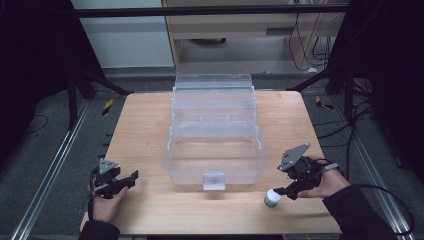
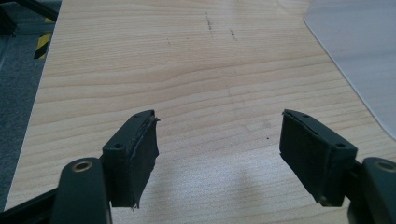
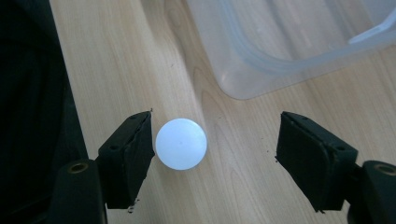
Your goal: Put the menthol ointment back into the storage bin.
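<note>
A small jar with a round white cap (image 1: pixel 271 198) stands on the wooden table (image 1: pixel 145 125) near its front right. My right gripper (image 1: pixel 284 192) is open just right of it. In the right gripper view the white cap (image 3: pixel 181 143) sits between the open jaws, close to the left pad (image 3: pixel 142 140) and well apart from the right one; my right gripper (image 3: pixel 215 154) holds nothing. My left gripper (image 1: pixel 131 178) is at the front left, held low over the wood. It is open in the left gripper view (image 2: pixel 219 135), with bare table between its jaws.
A large clear plastic box (image 1: pixel 215 150) stands in the middle of the table, its lid tilted up at the back. Its front corner (image 3: pixel 261 79) lies just beyond the jar. The box's edge (image 2: pixel 359 56) is far right of my left gripper. The table's front edge is near both hands.
</note>
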A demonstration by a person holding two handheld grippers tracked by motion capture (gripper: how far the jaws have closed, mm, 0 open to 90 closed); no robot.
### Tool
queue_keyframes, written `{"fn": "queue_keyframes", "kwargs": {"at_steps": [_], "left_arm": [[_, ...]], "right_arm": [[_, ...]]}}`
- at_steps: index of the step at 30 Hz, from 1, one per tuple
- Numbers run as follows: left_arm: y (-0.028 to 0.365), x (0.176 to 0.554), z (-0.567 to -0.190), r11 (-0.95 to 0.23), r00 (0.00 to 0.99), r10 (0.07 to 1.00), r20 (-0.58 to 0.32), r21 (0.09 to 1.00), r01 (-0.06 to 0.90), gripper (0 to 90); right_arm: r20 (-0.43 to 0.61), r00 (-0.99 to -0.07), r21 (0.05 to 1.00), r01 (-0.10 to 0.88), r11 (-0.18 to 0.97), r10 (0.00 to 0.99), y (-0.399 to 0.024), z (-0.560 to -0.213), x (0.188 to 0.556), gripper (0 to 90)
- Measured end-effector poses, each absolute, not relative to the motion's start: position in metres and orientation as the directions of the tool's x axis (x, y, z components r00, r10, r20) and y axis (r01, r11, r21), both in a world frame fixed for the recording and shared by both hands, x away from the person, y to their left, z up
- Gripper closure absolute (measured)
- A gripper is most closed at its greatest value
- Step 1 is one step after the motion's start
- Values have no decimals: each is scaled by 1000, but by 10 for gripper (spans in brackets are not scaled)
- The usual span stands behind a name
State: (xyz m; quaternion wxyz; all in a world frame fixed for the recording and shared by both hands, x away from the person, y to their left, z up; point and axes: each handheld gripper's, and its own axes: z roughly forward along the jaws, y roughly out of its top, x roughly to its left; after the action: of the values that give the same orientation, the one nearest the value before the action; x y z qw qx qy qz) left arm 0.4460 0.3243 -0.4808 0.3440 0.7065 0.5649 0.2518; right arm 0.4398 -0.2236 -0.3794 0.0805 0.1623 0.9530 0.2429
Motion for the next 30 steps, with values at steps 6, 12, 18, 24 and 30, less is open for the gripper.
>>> {"fn": "queue_keyframes", "kwargs": {"at_steps": [6,12,18,24,30], "left_arm": [[323,446,-481,-127,234,972,-31,769,626,272],[324,446,-482,-127,235,972,-31,768,628,272],[324,447,-482,-128,236,971,-32,766,630,273],[324,447,-482,-129,236,971,-31,765,631,273],[324,447,-482,-131,237,971,-30,763,633,273]], "right_arm": [[-66,-955,398,241,885,289,-213,-388,438,318],[-67,-967,320,211,924,244,-207,-397,437,343],[-79,-978,284,164,945,194,-201,-403,437,370],[-69,-984,250,141,958,163,-196,-411,437,397],[-63,-990,209,113,971,129,-190,-422,439,443]]}}
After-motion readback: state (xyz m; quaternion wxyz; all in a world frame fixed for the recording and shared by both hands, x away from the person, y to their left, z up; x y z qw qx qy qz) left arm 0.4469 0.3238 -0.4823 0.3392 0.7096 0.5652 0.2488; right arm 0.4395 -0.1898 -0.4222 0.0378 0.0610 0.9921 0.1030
